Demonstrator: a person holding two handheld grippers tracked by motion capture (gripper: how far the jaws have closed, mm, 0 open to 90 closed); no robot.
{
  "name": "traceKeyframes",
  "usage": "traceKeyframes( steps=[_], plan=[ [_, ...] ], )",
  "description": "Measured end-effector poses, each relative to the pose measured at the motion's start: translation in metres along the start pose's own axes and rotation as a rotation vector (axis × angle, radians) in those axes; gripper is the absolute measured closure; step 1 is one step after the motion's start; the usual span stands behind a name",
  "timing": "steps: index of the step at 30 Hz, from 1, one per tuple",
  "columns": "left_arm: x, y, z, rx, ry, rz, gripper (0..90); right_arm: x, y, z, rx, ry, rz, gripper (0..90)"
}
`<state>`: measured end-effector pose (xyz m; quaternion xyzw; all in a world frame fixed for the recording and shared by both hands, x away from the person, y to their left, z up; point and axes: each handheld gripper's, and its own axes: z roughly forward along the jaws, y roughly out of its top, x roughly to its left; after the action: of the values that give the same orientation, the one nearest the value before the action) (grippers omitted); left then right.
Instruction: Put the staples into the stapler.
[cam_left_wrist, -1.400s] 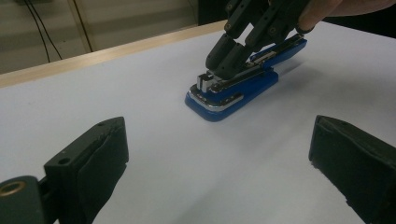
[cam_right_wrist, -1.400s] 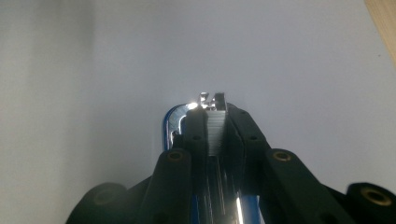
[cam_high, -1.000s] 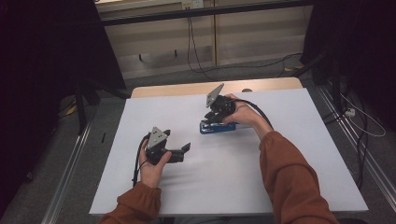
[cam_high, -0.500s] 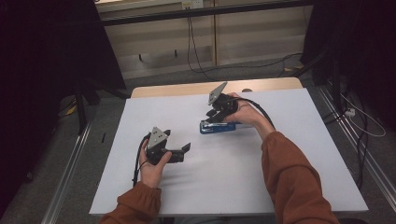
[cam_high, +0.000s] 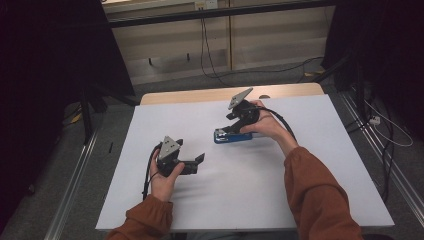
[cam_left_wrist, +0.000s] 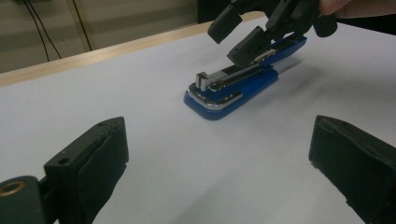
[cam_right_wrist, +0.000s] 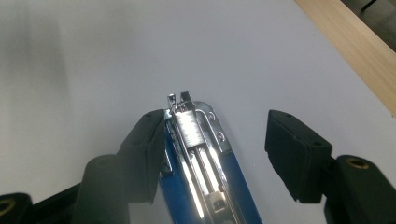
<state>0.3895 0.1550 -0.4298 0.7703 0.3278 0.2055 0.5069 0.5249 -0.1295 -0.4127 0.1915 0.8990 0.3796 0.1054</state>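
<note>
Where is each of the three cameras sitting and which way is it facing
High view: above the person's side, facing forward and down on the white table; both forearms, left tongs, right tongs.
Left gripper view: on the left tongs, looking low across the table at the blue stapler.
Right gripper view: on the right tongs, looking down with the stapler between its open jaws.
Shared: the stapler, in all three.

Blue stapler (cam_high: 233, 136) with silver metal, black fingers (cam_right_wrist: 294, 151), white table (cam_high: 240, 200).
</note>
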Motion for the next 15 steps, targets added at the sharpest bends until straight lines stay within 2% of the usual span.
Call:
traceKeyframes(
  steps=[5,8,10,15],
  plan=[
    [0.0,0.0,0.0,0.001,0.001,0.003,4.9,0.002,-0.005,-0.006,-0.042,-0.051,0.057,25.2],
    [0.0,0.0,0.0,-0.003,0.003,0.0,4.9,0.004,-0.008,-0.009,-0.065,-0.096,0.111,17.0],
    [0.0,0.0,0.0,-0.002,0.003,0.003,4.8,0.004,-0.009,-0.012,-0.082,-0.124,0.153,15.5],
    [0.0,0.0,0.0,0.002,0.001,0.004,4.9,0.007,-0.014,-0.018,-0.116,-0.161,0.205,11.3]
  ],
)
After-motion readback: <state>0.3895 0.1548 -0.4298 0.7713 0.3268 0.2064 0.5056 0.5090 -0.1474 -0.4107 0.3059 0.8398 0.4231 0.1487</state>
